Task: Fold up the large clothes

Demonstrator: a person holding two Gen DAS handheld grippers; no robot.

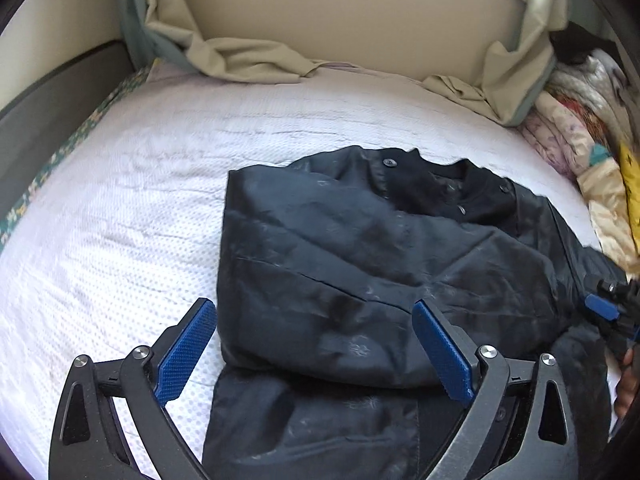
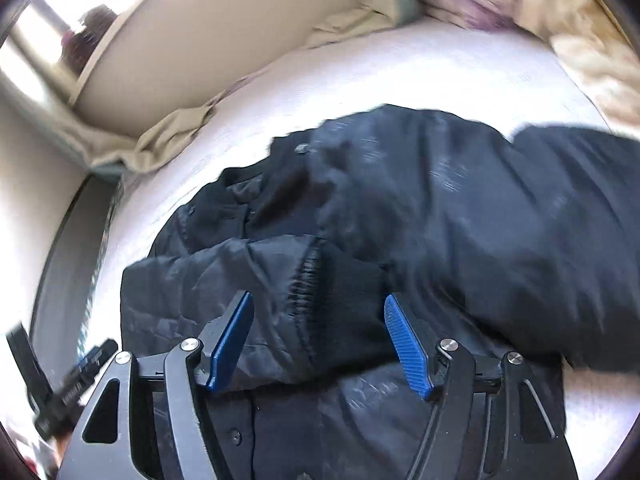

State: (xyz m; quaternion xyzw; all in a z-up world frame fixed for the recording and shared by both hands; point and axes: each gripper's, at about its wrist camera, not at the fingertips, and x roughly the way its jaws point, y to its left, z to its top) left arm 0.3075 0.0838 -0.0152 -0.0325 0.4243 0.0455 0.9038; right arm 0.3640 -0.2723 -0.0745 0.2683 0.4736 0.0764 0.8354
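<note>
White bedspread [image 1: 120, 208] is bearing a dark jacket [image 1: 360, 248], sleeves folding inward; left gripper [image 1: 314, 350] and right gripper [image 2: 318, 344] are hovering open, empty, next regrasping the hem toward 6 o'clock.

You are facing a bed [image 1: 132, 208] with a white textured cover, a beige headboard [image 1: 340, 16] draped in beige cloth [image 1: 248, 60], bright window [image 2: 36, 36] light, and piled bedding [image 1: 580, 120] alongside.
</note>
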